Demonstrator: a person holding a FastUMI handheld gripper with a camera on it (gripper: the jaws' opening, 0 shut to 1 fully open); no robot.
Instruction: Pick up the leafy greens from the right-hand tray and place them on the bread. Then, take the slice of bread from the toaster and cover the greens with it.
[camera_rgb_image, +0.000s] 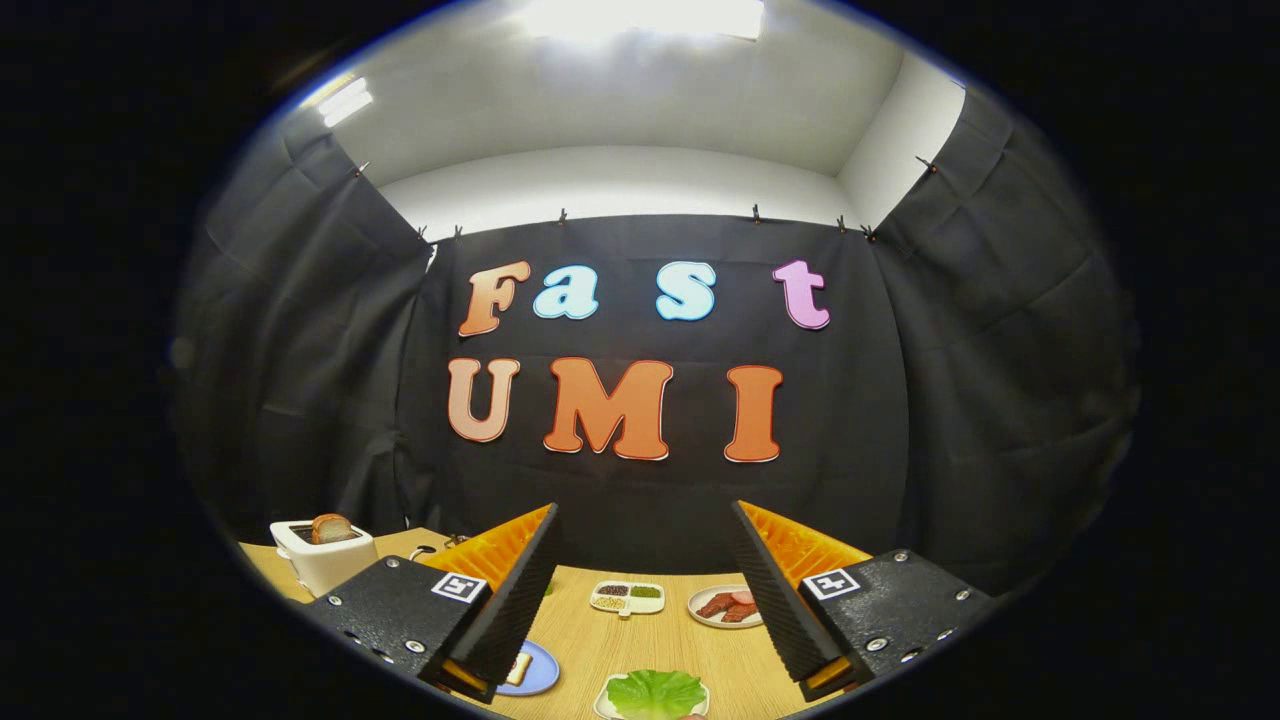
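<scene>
My gripper (645, 590) stands open above the wooden table (640, 640), with nothing between its fingers. The leafy greens (656, 692) lie on a white tray (606, 706) just below and between the fingers, close in. A slice of bread (518, 668) rests on a blue plate (540, 672), partly hidden behind the left finger (510, 600). Beyond the left finger, a white toaster (322, 556) stands at the table's far left with a brown bread slice (331, 528) sticking up from its slot.
A white divided dish (627, 597) with small dark and green fillings sits between the fingers, farther out. A white plate with reddish meat slices (727, 606) lies beside the right finger. Black cloth walls close the booth behind the table.
</scene>
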